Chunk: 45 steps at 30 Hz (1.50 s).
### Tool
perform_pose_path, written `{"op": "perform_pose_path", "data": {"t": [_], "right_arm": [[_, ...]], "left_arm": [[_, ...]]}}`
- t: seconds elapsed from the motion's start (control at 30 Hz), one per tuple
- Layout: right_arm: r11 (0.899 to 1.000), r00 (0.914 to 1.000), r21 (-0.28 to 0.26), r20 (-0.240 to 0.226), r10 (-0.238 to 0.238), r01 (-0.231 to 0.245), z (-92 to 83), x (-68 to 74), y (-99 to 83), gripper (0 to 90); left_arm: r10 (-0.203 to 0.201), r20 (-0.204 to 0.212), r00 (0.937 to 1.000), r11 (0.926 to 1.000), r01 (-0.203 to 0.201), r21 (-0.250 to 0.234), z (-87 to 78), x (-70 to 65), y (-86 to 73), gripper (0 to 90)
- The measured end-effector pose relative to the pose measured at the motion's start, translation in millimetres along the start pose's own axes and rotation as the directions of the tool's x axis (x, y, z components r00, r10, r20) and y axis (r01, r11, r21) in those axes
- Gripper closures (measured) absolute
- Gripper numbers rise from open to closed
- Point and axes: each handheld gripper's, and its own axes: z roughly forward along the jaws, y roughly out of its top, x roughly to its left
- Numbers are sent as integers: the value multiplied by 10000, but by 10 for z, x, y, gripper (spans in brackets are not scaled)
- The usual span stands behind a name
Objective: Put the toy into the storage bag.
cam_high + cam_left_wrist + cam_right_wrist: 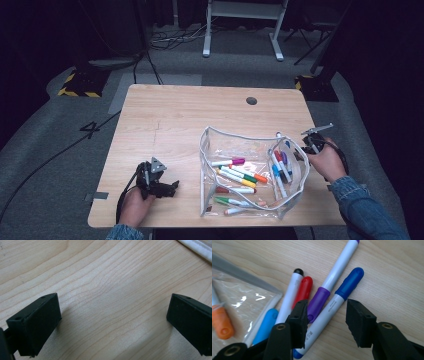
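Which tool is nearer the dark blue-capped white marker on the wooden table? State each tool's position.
Right. The right tool sits directly over the dark blue-capped white marker, its jaws open astride the barrel. The left tool rests far across the wooden table, beyond the clear plastic pouch.

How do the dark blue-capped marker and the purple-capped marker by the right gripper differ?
The dark blue-capped marker lies between the open jaws of the right gripper, untouched; the purple-capped marker lies beside it, partly behind one jaw. The blue one's cap points away from the camera, the purple one's points towards it. Both have white barrels and rest on the wooden table.
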Motion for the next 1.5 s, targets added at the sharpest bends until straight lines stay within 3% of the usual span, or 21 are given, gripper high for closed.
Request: {"op": "perform_pose_path", "data": {"t": [0.1,0.33,0.47,0.6,0.8,1.13,1.33,1.5], "right_arm": [[10000,10000,66,63,-58,58,133,-44,-25,543],[9983,9982,420,460,392,-411,268,-127,-41,607],[9951,9920,662,1077,660,-734,236,-197,-66,760],[9903,9855,744,1315,1067,-1172,206,-284,-110,769],[9826,9802,674,1084,1654,-1733,107,-352,-143,771],[9939,9929,-150,457,1099,-1093,-332,-317,-57,771],[9964,9982,-631,131,582,-573,-665,-184,27,771],[9955,9995,-939,-301,-117,89,-985,12,114,771]], "left_arm": [[-43,21,10000,10000,43,-1,1,-2,0,0],[-26,-52,10000,10000,26,-2,-4,-4,-4,0],[-117,79,9999,9999,116,41,-7,-9,-7,0],[-117,40,9999,9999,117,11,-4,-11,-8,0],[-119,42,9999,9999,119,9,-4,-11,-9,0],[-132,38,9999,9999,132,20,-7,-15,-11,0],[-130,39,9999,9999,130,19,-7,-15,-11,0],[-124,27,9999,9999,124,16,-7,-14,-10,0]]}}
